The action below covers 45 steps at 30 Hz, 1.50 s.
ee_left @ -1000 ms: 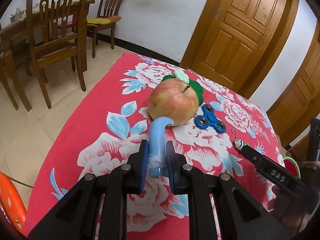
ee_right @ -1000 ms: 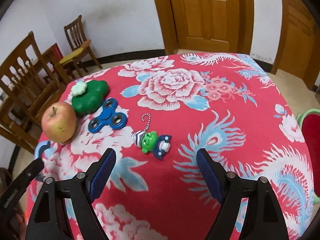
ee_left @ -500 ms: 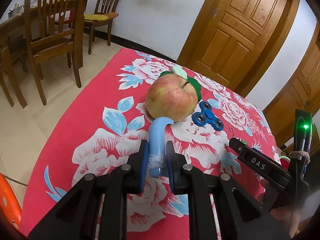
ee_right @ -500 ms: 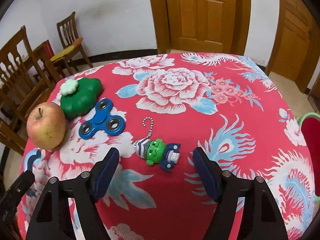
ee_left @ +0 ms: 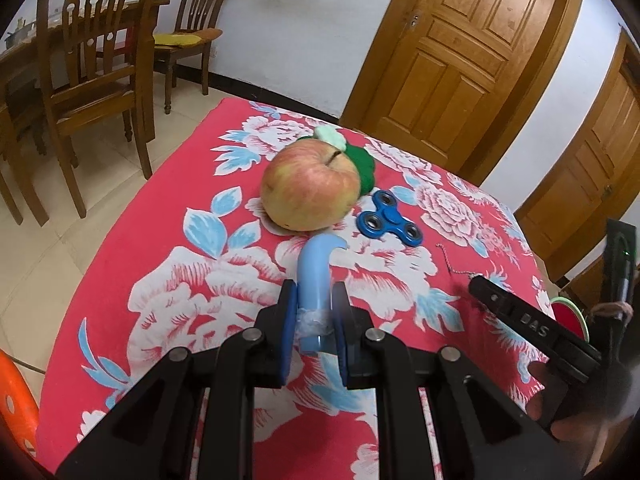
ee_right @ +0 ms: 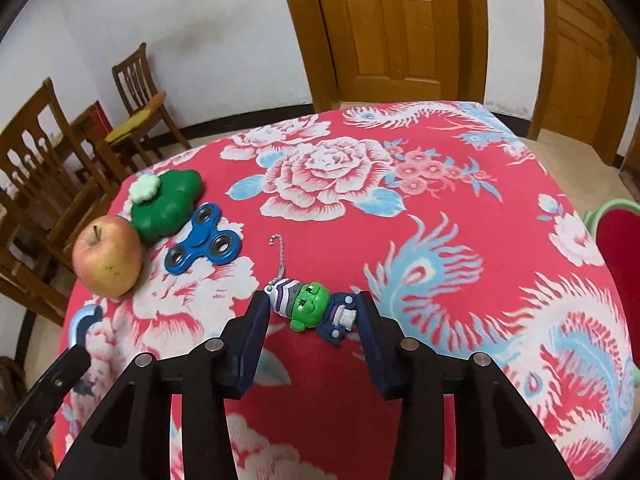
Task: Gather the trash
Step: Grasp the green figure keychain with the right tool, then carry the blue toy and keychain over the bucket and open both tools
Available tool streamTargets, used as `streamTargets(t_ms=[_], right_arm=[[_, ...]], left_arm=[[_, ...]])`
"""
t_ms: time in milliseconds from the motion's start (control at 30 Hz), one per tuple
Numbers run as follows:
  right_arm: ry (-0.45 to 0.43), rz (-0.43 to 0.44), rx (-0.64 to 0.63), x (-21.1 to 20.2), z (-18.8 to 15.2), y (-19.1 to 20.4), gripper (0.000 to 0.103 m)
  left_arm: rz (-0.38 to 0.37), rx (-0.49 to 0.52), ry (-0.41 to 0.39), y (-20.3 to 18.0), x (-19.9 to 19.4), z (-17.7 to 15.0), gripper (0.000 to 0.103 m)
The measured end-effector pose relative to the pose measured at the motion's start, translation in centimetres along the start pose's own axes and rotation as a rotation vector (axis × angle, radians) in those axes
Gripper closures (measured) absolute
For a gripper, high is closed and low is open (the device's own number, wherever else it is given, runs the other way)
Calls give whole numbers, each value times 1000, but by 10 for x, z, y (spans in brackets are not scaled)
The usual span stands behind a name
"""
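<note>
My left gripper (ee_left: 314, 304) is shut on a light blue curved plastic piece (ee_left: 314, 272), whose hooked tip points at an apple (ee_left: 310, 186). In the right wrist view a small green figurine keychain (ee_right: 308, 310) lies on the red floral tablecloth (ee_right: 440, 248). My right gripper (ee_right: 312, 298) is down around it. Its jaws are closing, the figurine lies between the pads, and the pads stand right at its two ends. One right finger (ee_left: 520, 320) shows in the left wrist view.
A blue fidget spinner (ee_right: 202, 240) and a green cloud-shaped toy (ee_right: 168, 200) lie beside the apple (ee_right: 108, 256) near the table's left edge. Wooden chairs (ee_left: 92, 60) stand on the floor beyond. A red seat with a green rim (ee_right: 616, 248) is at the right edge.
The right gripper's jaws have narrowed a lot and come forward, so the figurine now lies between them. The left gripper keeps its hold on the blue piece and has hardly moved.
</note>
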State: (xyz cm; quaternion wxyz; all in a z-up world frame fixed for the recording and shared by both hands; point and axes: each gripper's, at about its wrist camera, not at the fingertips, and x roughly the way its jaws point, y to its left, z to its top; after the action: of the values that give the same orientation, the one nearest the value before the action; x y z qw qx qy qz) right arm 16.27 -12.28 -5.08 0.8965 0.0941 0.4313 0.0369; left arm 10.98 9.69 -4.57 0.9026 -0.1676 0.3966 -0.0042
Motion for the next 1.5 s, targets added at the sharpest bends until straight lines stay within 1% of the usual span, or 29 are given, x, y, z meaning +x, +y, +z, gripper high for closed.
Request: streamTargets(t_ms=[533,733,1000,1167,1500], right_arm=[[-112,58,37,-86,-19,-31,58],[-151,55,64,-110,-25,-48,58],[-211,33,121,-143,-34,-81,58],[-238,6,174,-157,-40,-110,58],[-301,-82,252,-184,-42,-177,58]], left_arm=[[-66,82,-19,-43,-27,-12,86],[-117,120,-14,-66,-36,-18,86],[-191,218,-8,-115,-48,-28,86],[-236,258,8,-143,-50,-32,86],[-304,335,23,-204,-47,-41,86]])
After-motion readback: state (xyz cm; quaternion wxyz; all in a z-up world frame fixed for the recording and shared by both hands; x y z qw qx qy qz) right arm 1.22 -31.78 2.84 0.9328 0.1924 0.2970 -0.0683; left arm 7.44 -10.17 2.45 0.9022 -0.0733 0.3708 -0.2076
